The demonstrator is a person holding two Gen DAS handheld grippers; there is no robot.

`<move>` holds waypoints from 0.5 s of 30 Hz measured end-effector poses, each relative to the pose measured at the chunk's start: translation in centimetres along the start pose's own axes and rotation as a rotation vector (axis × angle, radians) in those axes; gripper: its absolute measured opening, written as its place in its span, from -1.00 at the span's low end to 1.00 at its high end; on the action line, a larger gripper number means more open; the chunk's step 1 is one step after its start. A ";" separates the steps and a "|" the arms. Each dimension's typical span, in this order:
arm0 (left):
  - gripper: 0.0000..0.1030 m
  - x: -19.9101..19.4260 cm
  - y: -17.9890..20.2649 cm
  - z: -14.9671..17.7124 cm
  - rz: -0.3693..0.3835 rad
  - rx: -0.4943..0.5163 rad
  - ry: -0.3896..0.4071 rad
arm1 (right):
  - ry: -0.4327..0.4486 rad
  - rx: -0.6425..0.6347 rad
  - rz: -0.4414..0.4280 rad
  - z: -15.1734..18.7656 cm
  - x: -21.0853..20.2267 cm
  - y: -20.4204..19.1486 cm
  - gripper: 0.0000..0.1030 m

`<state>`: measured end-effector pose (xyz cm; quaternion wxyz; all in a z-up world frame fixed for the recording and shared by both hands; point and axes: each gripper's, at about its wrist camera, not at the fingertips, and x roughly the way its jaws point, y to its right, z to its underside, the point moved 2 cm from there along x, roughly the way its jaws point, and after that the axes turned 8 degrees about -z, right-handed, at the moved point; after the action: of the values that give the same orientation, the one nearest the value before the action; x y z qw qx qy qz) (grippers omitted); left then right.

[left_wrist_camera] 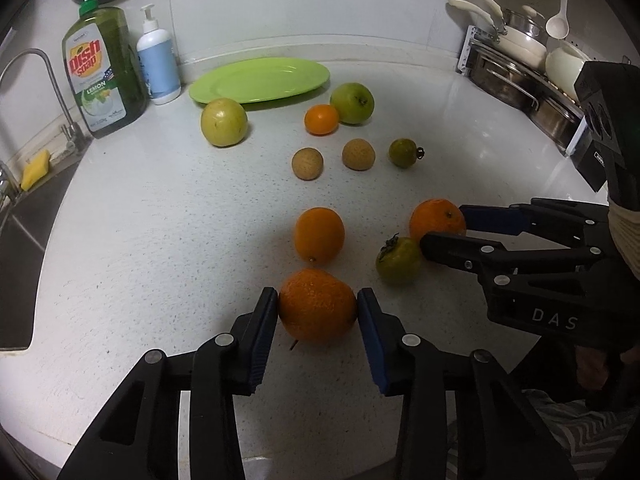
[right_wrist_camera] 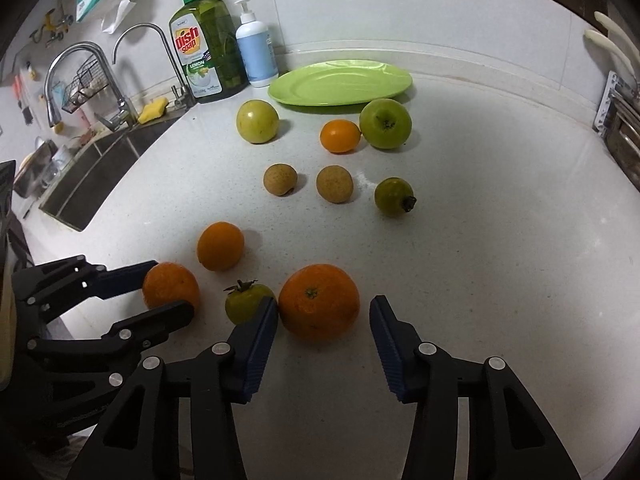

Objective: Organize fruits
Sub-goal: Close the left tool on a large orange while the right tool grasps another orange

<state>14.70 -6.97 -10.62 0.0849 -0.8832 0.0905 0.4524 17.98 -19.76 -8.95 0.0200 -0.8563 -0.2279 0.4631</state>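
**Surface.** White speckled counter (left_wrist_camera: 160, 240); sink (right_wrist_camera: 100, 168) at its left edge, stacked pans (left_wrist_camera: 520, 60) at the right.

**Back row.** Green plate (left_wrist_camera: 260, 80) against the wall, nothing on it. Left of it stand a soap bottle (left_wrist_camera: 104, 76) and a white pump bottle (left_wrist_camera: 158, 64), side by side.

**Tools.** Left gripper (left_wrist_camera: 317, 304): both blue pads press the sides of the left orange (left_wrist_camera: 316, 312), which rests on the counter at the near edge. Right gripper (right_wrist_camera: 324, 304): jaws spread around the right orange (right_wrist_camera: 319, 300). The left pad touches the fruit; the right pad stands just clear of it. The orange sits on the counter.

**Obstructions.** A near persimmon (right_wrist_camera: 244, 306), green, lies between the two grippers, just beside the right gripper's left finger, which partly covers it. A third orange (left_wrist_camera: 319, 235) lies just beyond the left orange, apart from it.

**Remaining fruit, all loose on the counter.**
- Yellow-green fruit (left_wrist_camera: 223, 122) at the plate's front left.
- Green apple (left_wrist_camera: 352, 103) at the plate's front right.
- Tangerine (left_wrist_camera: 321, 119) touching the apple.
- Middle row: two brown longans (left_wrist_camera: 307, 164) (left_wrist_camera: 359, 154) and a far persimmon (left_wrist_camera: 404, 153), spaced apart. These stand well clear of both tools.
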 end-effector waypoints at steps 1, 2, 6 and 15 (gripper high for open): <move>-0.22 0.0 0.0 0.0 0.003 0.000 0.000 | -0.001 0.001 -0.004 0.0 0.0 0.0 -0.15; -0.22 0.0 0.0 0.0 0.006 0.002 -0.001 | 0.000 0.001 -0.005 0.0 0.1 -0.1 -0.15; -0.22 -0.1 -0.2 -0.1 0.014 0.006 0.006 | 0.005 0.006 -0.001 -0.1 0.1 -0.2 -0.16; -0.22 -0.9 -0.5 -1.2 0.018 0.022 0.051 | 0.052 0.000 0.029 -0.7 -1.2 -0.6 -0.17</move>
<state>15.29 -6.66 -9.14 0.0879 -0.8926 0.1056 0.4294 17.71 -19.58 -7.47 0.0194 -0.8711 -0.2149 0.4411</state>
